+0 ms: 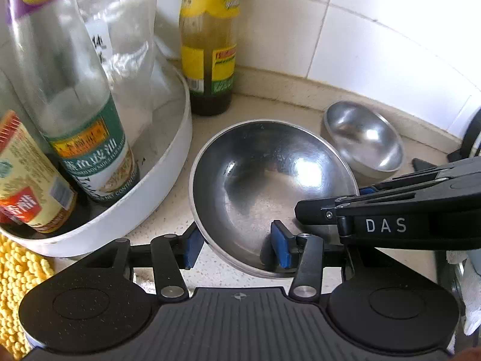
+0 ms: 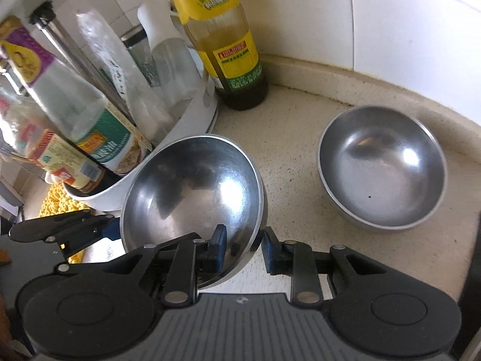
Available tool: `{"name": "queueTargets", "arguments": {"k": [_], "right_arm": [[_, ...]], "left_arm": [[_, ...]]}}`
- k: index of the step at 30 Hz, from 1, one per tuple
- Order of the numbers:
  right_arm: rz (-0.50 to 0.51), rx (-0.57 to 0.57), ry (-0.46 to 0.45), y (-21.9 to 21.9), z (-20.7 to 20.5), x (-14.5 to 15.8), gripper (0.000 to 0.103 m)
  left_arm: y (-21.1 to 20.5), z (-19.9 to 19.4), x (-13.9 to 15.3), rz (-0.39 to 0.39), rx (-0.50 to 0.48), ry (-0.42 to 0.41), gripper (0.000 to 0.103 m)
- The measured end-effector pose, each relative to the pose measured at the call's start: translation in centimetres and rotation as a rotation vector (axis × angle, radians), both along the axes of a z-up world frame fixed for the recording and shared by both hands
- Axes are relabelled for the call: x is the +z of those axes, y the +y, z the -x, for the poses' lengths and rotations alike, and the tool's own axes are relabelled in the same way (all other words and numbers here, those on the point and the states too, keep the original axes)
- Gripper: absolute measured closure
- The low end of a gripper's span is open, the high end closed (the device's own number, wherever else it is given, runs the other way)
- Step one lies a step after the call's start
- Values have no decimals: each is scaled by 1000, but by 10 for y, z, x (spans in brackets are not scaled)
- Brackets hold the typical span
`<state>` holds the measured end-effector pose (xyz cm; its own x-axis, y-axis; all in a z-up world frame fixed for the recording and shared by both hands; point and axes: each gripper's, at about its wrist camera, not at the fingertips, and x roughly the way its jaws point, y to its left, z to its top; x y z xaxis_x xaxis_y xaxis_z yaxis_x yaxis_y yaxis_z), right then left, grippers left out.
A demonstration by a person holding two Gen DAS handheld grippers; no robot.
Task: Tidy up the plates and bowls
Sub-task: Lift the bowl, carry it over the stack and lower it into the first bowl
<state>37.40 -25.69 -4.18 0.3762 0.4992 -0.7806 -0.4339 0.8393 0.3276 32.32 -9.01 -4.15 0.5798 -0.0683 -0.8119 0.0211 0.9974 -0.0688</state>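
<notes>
On the speckled table [image 1: 168, 228], in your left wrist view, the large steel bowl [image 1: 270, 180] sits just beside the white round rack [image 1: 168, 186] that holds the sauce bottles. Your left hand-held gripper [image 1: 237, 245] is spread around the bowl's near rim: one blue pad [image 1: 192, 246] lies outside the wall, the other inside the basin, and you cannot tell from here whether either pad touches the metal. Your right hand-held gripper [image 1: 327, 210] reaches in from the right of the large bowl, its tip over the rim on that side. The small steel bowl [image 1: 365, 140] stands behind and to the right of the large bowl, close to the tiled wall [image 1: 375, 39]. A dark oil bottle [image 1: 209, 45] stands upright behind the large bowl, next to the rack. A yellow mat [image 1: 18, 273] lies left of the large bowl, beyond the rack.

In your right wrist view, the large bowl [image 2: 192, 186] is tilted, its far rim raised toward the rack [image 2: 192, 114]. Your right hand-held gripper [image 2: 245, 249] straddles its right rim, spread, with one blue pad [image 2: 219, 246] inside and the other just outside. Your left hand-held gripper [image 2: 99, 228] meets the bowl's left rim. The small bowl [image 2: 381, 177] rests flat, well apart to the right of the large bowl. The oil bottle [image 2: 228, 39] stands behind it.
</notes>
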Motion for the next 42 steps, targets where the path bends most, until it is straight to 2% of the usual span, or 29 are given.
{"name": "queueTargets", "arguments": {"k": [11,30,42], "right_arm": [[4,-42,-70,-11,60,34,54],[10,-226,-94,-15,184,54,54],[12,-310,-62,-12,241,46,54]], "left_arm": [[-8,50,34,-1,-62,-81,43],[-7,148,55,11,-282,-128,39],[-4,190,49,0,-386,-114,38]]}}
